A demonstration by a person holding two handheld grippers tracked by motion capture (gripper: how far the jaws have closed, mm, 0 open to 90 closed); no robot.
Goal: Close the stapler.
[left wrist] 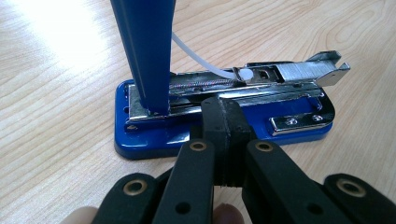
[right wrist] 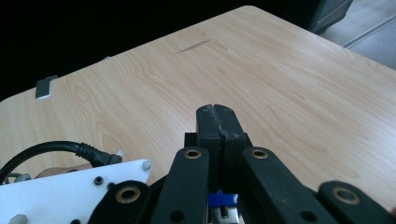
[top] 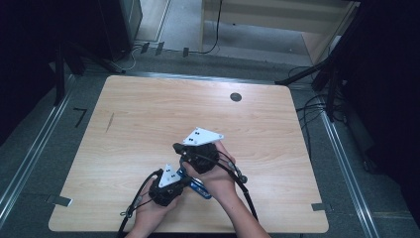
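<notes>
One blue stapler (left wrist: 224, 126), lid raised; two tongs (left wrist: 223, 114) (right wrist: 218, 122) closed.

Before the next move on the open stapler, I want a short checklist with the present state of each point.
1. Stapler flat on table: ok.
2. Lid swung up, upright: ok.
3. Staples in the open rail: ok.
4. Left gripper shut, at the stapler's near side: ok; whether it touches: cannot tell.
5. Right gripper shut, nothing between the jaws: ok.
6. White strip from lid to pusher unbroken: cannot tell.
</notes>
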